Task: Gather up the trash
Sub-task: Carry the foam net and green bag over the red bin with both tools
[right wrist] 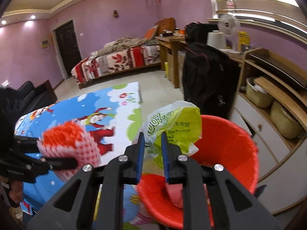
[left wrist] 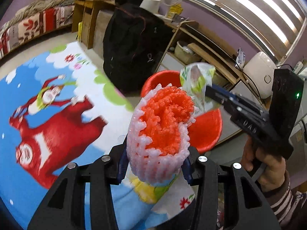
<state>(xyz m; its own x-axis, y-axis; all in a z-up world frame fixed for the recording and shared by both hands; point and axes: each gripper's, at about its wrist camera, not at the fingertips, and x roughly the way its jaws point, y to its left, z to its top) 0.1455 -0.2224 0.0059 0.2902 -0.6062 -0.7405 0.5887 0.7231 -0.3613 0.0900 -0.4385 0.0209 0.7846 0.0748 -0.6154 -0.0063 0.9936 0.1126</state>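
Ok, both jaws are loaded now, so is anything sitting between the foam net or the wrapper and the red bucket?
Nothing visible blocks either. The right gripper holds the green-and-white plastic wrapper at the red bucket rim, its mouth open. The left gripper holds the foam fruit net beside the bucket; only the wrapper and right gripper crowd the opening.

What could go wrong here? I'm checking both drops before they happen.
1. The foam net is bulky and springy; squeezed between the left fingers, it may bounce off the bucket rim onto the mat.
2. The wrapper is light and only pinched at one end by the right gripper; it could drift outside the bucket.
3. Both grippers converge on the bucket and might bump.
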